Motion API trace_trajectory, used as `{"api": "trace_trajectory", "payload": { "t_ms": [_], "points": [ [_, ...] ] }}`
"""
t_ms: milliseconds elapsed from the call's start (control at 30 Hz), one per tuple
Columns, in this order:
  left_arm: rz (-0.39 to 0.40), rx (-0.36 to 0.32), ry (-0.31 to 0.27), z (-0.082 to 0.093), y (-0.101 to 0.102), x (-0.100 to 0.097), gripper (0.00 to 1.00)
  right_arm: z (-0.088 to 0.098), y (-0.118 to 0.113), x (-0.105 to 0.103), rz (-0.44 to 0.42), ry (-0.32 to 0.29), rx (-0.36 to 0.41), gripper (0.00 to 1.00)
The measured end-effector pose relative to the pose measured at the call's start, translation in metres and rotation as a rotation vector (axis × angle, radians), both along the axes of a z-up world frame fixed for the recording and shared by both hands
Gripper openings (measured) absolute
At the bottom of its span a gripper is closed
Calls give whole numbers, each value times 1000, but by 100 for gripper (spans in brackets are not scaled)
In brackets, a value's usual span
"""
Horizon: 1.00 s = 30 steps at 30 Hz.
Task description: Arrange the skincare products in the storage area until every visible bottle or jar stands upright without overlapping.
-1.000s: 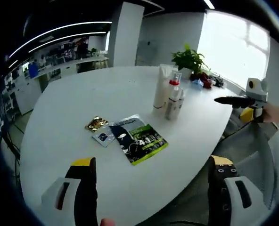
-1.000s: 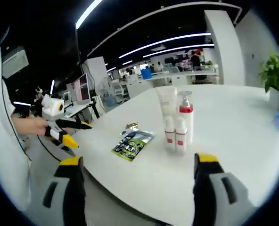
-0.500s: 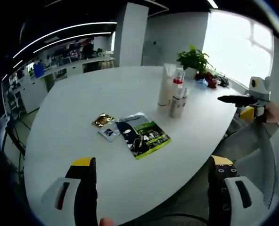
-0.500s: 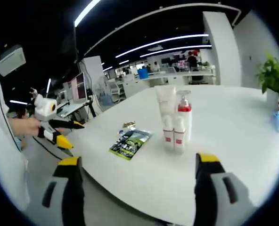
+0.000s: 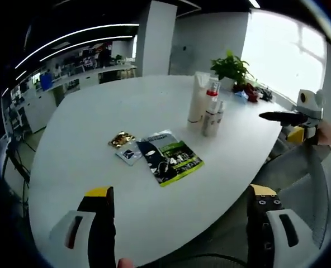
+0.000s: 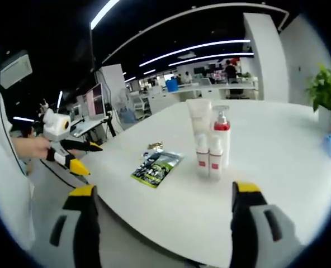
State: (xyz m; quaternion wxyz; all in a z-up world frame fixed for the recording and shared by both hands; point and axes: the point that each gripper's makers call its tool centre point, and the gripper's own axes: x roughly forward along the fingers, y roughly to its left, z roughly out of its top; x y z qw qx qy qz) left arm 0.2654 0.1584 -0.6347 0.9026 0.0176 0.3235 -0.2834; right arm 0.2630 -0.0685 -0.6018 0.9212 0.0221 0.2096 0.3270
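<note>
Both tools, left [image 5: 179, 215] and right [image 6: 161, 218], hang open and empty off the near edge of the worktop [image 5: 98, 117], the bottles [image 6: 210, 145] standing upright far across it beside flat packets [image 5: 168, 158], so reaching in comes next.

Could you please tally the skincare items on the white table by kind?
Upright tube: 1
Pump bottle with red collar: 1
Small bottles with red bands: 2
Flat sachets: 3 (large green-and-black, small dark, small gold)
Total: 7
</note>
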Motion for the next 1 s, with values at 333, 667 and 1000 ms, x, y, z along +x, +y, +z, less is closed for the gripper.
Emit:
{"api": "trace_trajectory", "payload": {
  "t_ms": [333,667,1000],
  "points": [
    [44,23,110,-20,-18,16,97,-1,3,-1,20,5,-4,100],
    [14,124,138,-41,-50,50,97,-1,2,1,15,7,13,100],
    [61,157,196,-62,-70,69,97,-3,-1,3,-6,14,29,100]
  ]
}}
